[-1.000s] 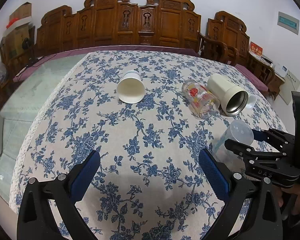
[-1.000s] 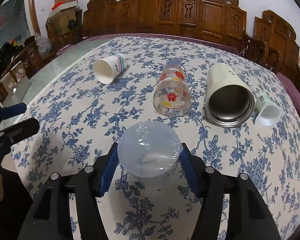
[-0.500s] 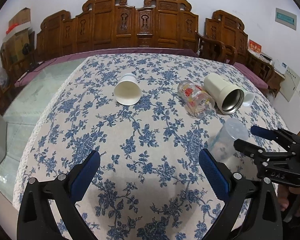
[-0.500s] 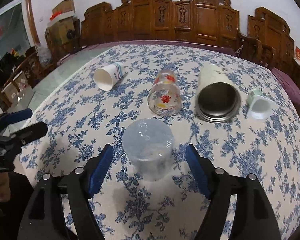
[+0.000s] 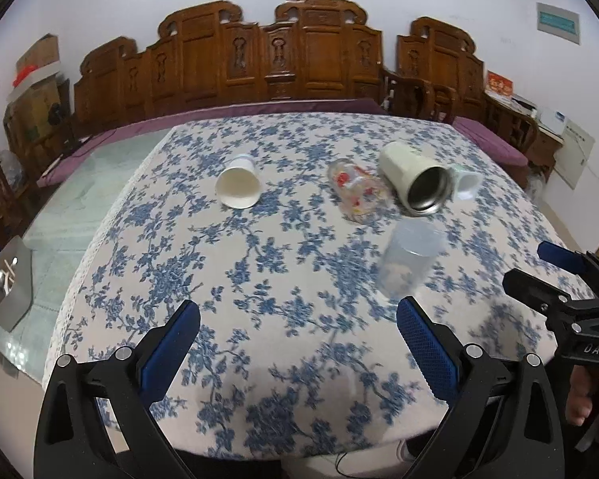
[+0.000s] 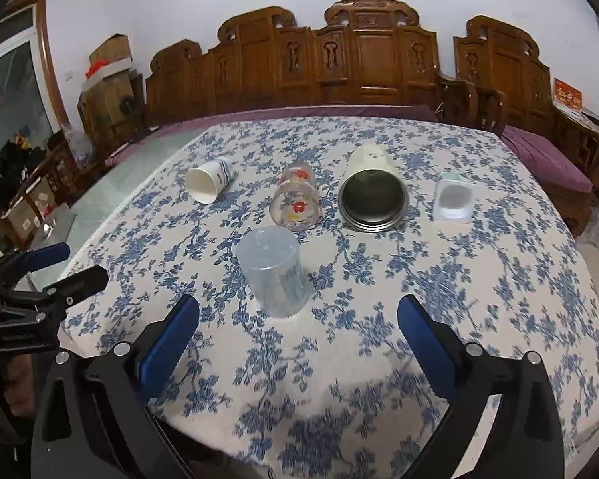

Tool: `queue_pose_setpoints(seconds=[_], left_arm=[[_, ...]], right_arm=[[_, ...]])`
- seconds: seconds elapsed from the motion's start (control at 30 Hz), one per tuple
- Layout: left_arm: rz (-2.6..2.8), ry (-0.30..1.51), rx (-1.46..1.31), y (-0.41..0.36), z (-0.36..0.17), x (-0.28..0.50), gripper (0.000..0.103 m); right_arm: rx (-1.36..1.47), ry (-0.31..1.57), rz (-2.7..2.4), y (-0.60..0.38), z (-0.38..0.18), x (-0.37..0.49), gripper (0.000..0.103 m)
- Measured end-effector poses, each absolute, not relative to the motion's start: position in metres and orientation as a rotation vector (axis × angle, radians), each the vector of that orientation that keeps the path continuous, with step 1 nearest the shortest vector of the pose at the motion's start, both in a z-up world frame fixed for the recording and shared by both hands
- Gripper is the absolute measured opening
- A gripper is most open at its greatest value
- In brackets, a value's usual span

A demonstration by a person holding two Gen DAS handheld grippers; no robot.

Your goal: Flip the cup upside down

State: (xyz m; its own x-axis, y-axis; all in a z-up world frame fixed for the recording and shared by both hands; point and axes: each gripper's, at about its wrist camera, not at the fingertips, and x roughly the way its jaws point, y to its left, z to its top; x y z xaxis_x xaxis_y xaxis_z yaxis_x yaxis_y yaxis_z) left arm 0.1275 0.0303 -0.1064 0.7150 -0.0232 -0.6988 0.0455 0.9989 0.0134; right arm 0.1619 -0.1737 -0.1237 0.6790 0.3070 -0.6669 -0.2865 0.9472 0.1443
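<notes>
Clear cup (image 6: 274, 275) upside down, ahead of spread right tool (image 6: 298, 333)

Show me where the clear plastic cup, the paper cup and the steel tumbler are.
clear plastic cup (image 6: 273, 275), right wrist view, on its side wall
paper cup (image 6: 203, 185), right wrist view, inside its open mouth
steel tumbler (image 6: 373, 203), right wrist view, inside its metal mouth

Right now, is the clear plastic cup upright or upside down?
Upside down: the clear plastic cup stands alone on the tablecloth, closed base on top, wider rim down.
</notes>
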Motion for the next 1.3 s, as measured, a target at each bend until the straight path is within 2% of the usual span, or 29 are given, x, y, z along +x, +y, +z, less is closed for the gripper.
queue_pose_setpoints(seconds=[0.47, 0.97, 1.3], left_arm=[[-0.053, 0.692, 0.061, -0.004, -0.069, 0.071, 0.095], [-0.042, 0.487, 0.019, -0.008, -0.002, 0.015, 0.095], [-0.034, 0.453, 0.004, -0.006, 0.007, 0.002, 0.095]], right_arm=[[0.060, 0.677, 0.273, -0.208, -0.098, 0.108, 0.100], [0.058, 0.388, 0.227, -0.225, -0.015, 0.036, 0.100], [0.059, 0.350, 0.233, -0.227, -0.002, 0.024, 0.100]])
